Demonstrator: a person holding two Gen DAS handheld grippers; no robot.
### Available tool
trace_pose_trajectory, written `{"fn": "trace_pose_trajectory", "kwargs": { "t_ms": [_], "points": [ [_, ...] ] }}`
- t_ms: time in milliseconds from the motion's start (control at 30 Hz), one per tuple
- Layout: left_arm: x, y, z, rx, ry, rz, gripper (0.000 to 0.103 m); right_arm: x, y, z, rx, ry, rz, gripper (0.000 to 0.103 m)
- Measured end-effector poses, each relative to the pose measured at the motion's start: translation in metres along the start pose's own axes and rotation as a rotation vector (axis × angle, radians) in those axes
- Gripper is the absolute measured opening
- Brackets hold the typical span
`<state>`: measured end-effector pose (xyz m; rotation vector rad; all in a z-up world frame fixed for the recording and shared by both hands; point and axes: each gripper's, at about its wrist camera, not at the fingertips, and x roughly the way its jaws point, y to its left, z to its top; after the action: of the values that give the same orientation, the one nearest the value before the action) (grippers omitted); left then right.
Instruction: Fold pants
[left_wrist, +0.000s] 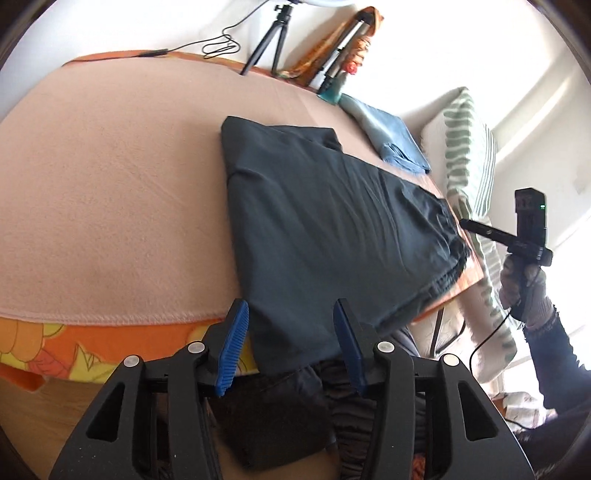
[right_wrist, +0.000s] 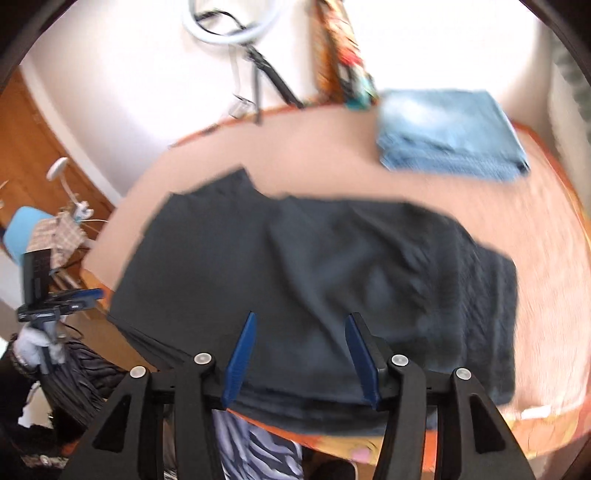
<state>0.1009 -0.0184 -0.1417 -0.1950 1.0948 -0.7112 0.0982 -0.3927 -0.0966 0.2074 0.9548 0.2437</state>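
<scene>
The dark pants (left_wrist: 332, 229) lay folded into a wide rectangle on the pink blanket (left_wrist: 110, 184) that covered the bed, with one end hanging a little over the near edge. The left gripper (left_wrist: 290, 343) hovered at that near edge with its blue pads (left_wrist: 232, 347) spread apart; the corner of the pants showed just ahead of the gap between them, and neither pad pressed on the cloth. The right gripper (right_wrist: 301, 360) stood above the near edge of the pants (right_wrist: 314, 280), its jaws likewise spread, with the fabric lying below and ahead of them and nothing pinched. That view was blurred.

Beyond the pants, farther from both grippers, sat a folded pair of blue jeans (right_wrist: 450, 133). A small black tripod (left_wrist: 267, 40) stood at the far side of the bed. To the right of the left gripper, a gloved hand (left_wrist: 524, 288) held the other gripper's handle, in front of a green-and-white striped pillow (left_wrist: 469, 162).
</scene>
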Motion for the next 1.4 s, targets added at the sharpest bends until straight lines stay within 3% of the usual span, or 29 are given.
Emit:
{"fn": "trace_pose_trajectory", "kwargs": {
  "t_ms": [233, 533, 900, 1167, 1233, 1267, 1300, 1400],
  "points": [
    [0.02, 0.016, -0.002, -0.065, 0.015, -0.058, 0.046, 0.023, 0.053, 0.056, -0.08, -0.08, 0.179, 0.068],
    [0.02, 0.024, -0.006, -0.102, -0.012, -0.112, 0.046, 0.119, 0.125, 0.133, -0.143, 0.085, 0.414, 0.07],
    [0.024, 0.031, -0.01, -0.15, -0.018, -0.171, 0.046, 0.23, 0.17, 0.162, -0.227, 0.225, 0.356, 0.072],
    [0.026, 0.035, -0.011, -0.162, -0.018, -0.209, 0.044, 0.284, 0.191, 0.165, -0.314, 0.334, 0.35, 0.074],
    [0.026, 0.036, -0.01, -0.165, -0.018, -0.215, 0.044, 0.287, 0.193, 0.163, -0.324, 0.34, 0.377, 0.072],
    [0.026, 0.037, -0.011, -0.166, -0.018, -0.215, 0.044, 0.288, 0.195, 0.162, -0.328, 0.344, 0.395, 0.06],
    [0.025, 0.038, -0.01, -0.166, -0.018, -0.215, 0.044, 0.288, 0.196, 0.16, -0.33, 0.362, 0.413, 0.04],
    [0.023, 0.044, -0.012, -0.172, -0.01, -0.226, 0.041, 0.286, 0.204, 0.155, -0.387, 0.361, 0.362, 0.015]
  ]
}}
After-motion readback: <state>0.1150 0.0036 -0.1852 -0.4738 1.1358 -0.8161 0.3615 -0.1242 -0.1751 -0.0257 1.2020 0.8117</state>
